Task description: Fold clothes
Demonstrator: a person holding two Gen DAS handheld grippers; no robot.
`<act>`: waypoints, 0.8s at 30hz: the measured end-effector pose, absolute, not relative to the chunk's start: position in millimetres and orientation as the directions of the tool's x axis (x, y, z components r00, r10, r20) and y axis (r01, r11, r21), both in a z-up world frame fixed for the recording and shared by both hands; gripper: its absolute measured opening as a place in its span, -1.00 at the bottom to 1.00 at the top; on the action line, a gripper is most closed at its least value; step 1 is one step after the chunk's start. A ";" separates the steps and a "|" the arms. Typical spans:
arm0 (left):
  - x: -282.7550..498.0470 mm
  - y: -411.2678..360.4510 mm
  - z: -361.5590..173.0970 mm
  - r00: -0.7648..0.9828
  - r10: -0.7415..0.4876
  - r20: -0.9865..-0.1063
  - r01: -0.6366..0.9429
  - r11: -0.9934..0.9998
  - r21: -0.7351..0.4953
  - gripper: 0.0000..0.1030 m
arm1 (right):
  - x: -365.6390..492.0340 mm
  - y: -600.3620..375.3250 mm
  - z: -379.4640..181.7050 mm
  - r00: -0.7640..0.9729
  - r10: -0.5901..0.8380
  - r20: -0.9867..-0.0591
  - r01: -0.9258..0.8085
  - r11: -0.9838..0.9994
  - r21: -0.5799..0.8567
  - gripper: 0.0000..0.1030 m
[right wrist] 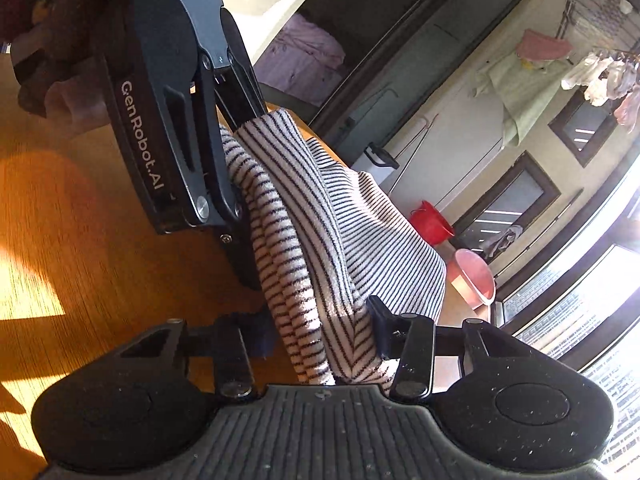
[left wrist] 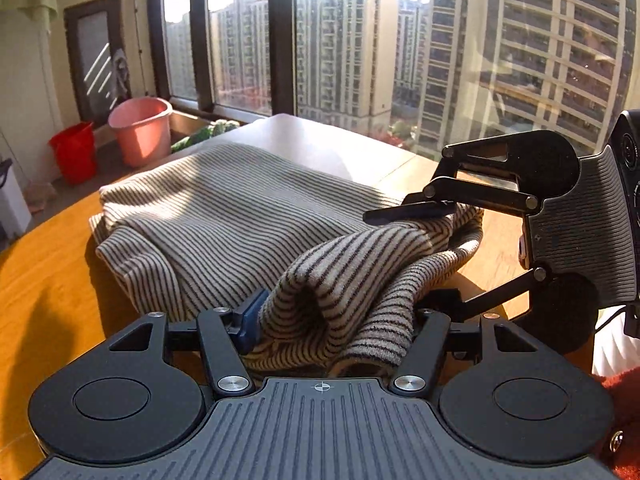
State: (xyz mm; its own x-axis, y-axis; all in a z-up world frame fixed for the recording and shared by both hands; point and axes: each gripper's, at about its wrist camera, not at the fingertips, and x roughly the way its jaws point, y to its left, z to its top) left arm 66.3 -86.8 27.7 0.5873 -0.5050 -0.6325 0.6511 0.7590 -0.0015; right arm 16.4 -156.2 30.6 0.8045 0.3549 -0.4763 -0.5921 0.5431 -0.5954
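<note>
A beige garment with thin dark stripes (left wrist: 224,208) lies on a wooden table (left wrist: 48,280), flat at the far side and bunched up at the near right. My left gripper (left wrist: 336,320) is shut on a thick roll of this fabric, its blue pad (left wrist: 250,320) pressed against the cloth. My right gripper (left wrist: 400,258) comes in from the right, rolled on its side, one finger above the fabric's edge and one below it. In the right wrist view the striped garment (right wrist: 360,232) runs between the right gripper (right wrist: 322,332) and the left gripper (right wrist: 256,192), both clamped on it.
A pink bucket (left wrist: 140,128) and a red bucket (left wrist: 74,150) stand on the floor beyond the table, by a large window. A pale board (left wrist: 320,140) lies past the garment. A person's red sleeve (left wrist: 624,400) is at the right edge. Laundry (right wrist: 520,92) hangs overhead.
</note>
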 end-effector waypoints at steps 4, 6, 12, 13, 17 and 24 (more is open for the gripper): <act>46.2 -67.1 38.7 0.585 -0.529 -0.615 0.667 0.745 -0.007 0.54 | 11.8 -159.6 35.1 0.795 0.353 -0.494 -0.605 0.535 -0.590 -0.34; 36.5 -50.0 46.2 0.596 -0.534 -0.600 0.655 0.755 -0.022 0.53 | 7.5 -162.0 42.2 0.783 0.365 -0.503 -0.619 0.535 -0.576 -0.39; 40.7 -15.8 73.4 0.613 -0.619 -0.490 0.639 0.754 -0.153 0.42 | -20.0 -164.3 79.8 0.738 0.407 -0.538 -0.674 0.489 -0.554 -0.46; 45.1 -12.7 77.4 0.594 -0.659 -0.462 0.655 0.729 -0.198 0.41 | -25.0 -165.0 86.0 0.737 0.406 -0.541 -0.675 0.481 -0.559 -0.46; 54.6 -2.5 82.8 0.519 -0.763 -0.385 0.722 0.632 -0.281 0.49 | -43.3 -173.8 108.6 0.748 0.367 -0.552 -0.661 0.483 -0.574 -0.46; 36.5 30.0 77.1 0.615 -0.676 -0.405 0.631 0.730 -0.261 0.43 | -60.1 -171.6 88.0 0.720 0.330 -0.611 -0.691 0.430 -0.581 -0.46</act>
